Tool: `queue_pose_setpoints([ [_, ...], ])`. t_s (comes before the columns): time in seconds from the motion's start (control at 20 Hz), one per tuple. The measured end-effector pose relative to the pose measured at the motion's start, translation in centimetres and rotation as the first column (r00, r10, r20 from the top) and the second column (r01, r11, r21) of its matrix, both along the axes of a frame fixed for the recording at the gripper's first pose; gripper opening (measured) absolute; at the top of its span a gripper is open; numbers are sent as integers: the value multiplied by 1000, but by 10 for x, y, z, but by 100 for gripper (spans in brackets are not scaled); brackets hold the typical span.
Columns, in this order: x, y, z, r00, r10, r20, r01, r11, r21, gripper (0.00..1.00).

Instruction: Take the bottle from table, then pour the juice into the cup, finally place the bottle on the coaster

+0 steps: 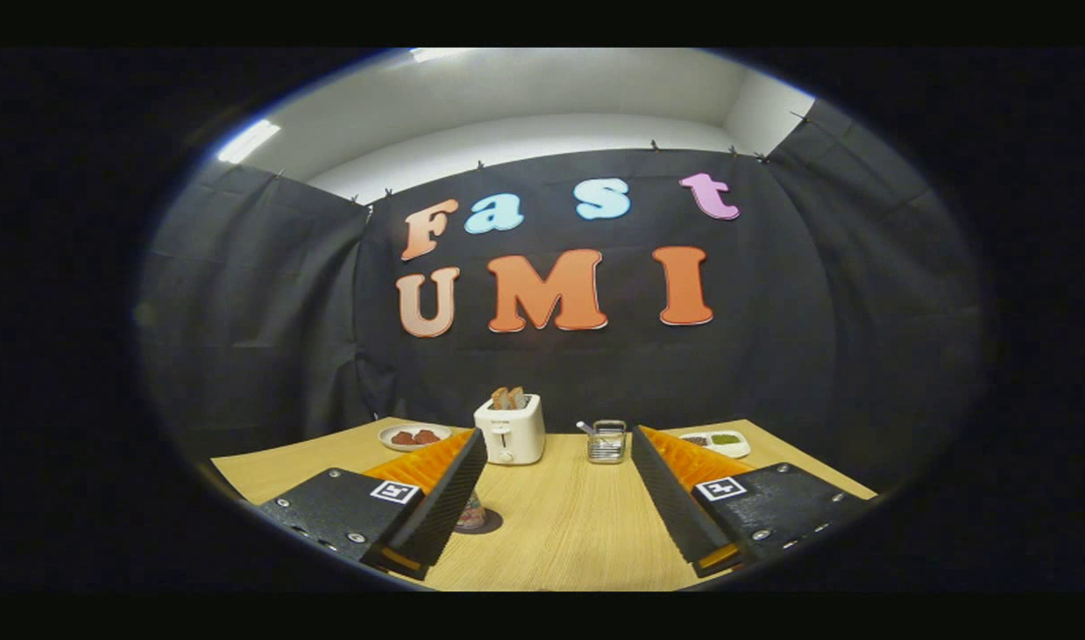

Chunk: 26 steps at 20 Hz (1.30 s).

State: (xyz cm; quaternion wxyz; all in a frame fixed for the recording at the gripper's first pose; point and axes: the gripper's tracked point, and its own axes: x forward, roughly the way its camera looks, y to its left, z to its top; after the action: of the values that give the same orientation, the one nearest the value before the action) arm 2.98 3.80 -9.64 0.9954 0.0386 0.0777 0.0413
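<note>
Light source: ceiling strip lights (249,140), glaring white.
Brightness: the wooden table (560,524) is evenly lit; the cloth wall stays dim.
Shadows: soft, short, cast under the toaster (510,429).
Distortion: straight lines are bowed by the fisheye; edges are darkened and blurred.

Toaster (509,431), wire basket (606,443), two plates (415,436)

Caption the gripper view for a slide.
Open gripper hovers over wooden table; toaster and metal holder beyond the fingers.

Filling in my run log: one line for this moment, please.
hand-held gripper: open, holding nothing | bottle on coaster, partly behind left finger | toaster beyond fingers
</note>
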Motion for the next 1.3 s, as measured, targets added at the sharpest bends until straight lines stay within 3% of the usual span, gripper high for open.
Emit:
queue_pose_setpoints([
  [0.55, -26, -28, 45, 996, -51, 80, 53, 998, -18, 97],
  [1.3, -29, -31, 44, 993, -75, 88, 79, 996, -48, 97],
])
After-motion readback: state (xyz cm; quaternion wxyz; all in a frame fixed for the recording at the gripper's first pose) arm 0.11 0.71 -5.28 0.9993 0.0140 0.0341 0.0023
